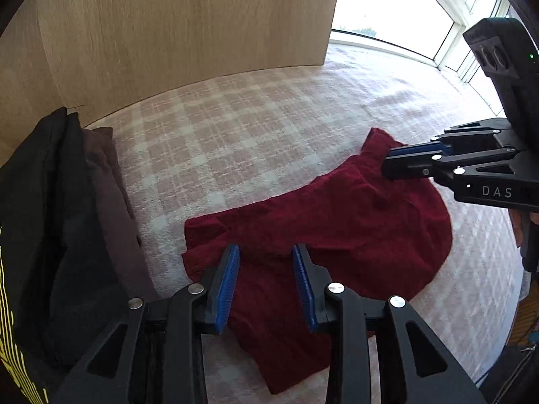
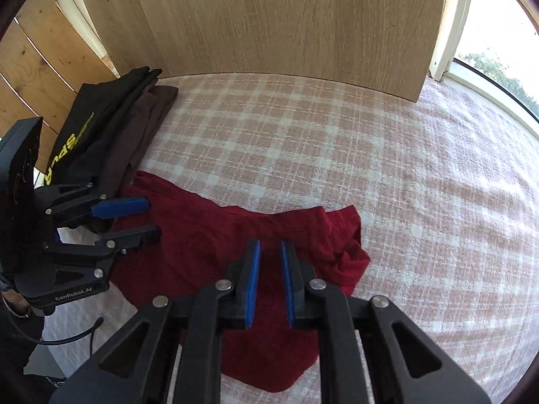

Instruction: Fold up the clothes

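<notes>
Just one red garment [image 1: 337,229], two tools over it

"DAS" — right gripper [image 1: 387,165]; "GenRobot.AI" — left gripper [image 2: 153,219]

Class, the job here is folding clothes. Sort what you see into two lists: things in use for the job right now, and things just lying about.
In use:
- red garment, spread on the bed
- left hand-held gripper
- right hand-held gripper

Lying about:
- pile of dark clothes, beside the red garment
- checked bedcover
- wooden board
</notes>
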